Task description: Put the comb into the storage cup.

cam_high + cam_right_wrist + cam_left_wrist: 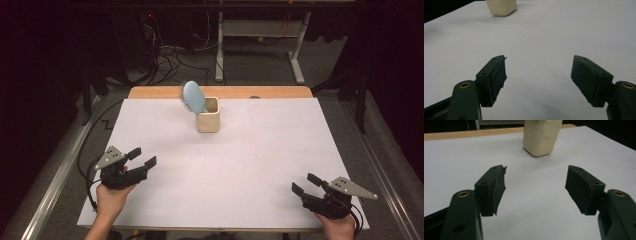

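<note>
Both the left gripper and the right gripper rest spread and empty, well apart from the cream cup holding a blue hairbrush.

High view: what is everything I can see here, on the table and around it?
hairbrush: one, light blue, standing head-up in the cup and leaning to the left
cup: one, cream, squarish, at the far middle of the white sheet
white sheet: one, white, covering most of the table top
table: one, wooden edge showing along the far side
desk frame: one, white, on the floor beyond the table
cables: several, dark, on the floor at the far left
left gripper: one, black with a grey plate, near left corner, jaws open with nothing between them
right gripper: one, black with a grey plate, near right corner, jaws open with nothing between them
hands: two, each holding a gripper, at the near edge
</note>
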`<action>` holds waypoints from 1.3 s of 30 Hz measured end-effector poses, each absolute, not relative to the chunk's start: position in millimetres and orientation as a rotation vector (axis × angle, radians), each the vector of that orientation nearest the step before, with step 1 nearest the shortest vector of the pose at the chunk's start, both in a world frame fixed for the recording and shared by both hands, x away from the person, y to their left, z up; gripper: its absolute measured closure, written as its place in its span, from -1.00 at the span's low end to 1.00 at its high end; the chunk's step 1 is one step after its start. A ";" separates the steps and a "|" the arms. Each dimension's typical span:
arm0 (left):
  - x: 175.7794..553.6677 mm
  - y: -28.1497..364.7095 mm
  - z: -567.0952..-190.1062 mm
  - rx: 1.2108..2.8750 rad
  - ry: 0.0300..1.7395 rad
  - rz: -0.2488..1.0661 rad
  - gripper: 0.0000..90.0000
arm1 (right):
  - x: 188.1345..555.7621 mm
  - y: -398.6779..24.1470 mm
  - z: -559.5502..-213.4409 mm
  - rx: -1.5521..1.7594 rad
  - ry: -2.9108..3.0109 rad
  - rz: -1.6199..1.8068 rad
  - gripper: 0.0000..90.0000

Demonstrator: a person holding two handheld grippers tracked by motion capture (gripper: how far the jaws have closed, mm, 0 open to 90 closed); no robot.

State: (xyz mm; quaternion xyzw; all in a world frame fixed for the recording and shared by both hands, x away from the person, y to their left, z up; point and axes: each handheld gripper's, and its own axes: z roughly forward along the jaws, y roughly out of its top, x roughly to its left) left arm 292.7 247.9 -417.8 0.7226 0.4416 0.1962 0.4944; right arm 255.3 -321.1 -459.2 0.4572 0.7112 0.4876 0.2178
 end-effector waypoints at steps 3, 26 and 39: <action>291.2 249.4 -421.0 1.744 1.081 0.471 -0.28 | 255.5 -321.3 -459.4 1.270 1.969 1.351 -0.36; 283.3 260.4 -447.3 1.703 1.130 0.424 -0.27 | 256.6 -319.8 -460.0 1.261 1.985 1.350 -0.36; 280.2 266.5 -455.5 1.701 1.154 0.413 -0.29 | 256.5 -319.9 -460.1 1.264 1.983 1.348 -0.36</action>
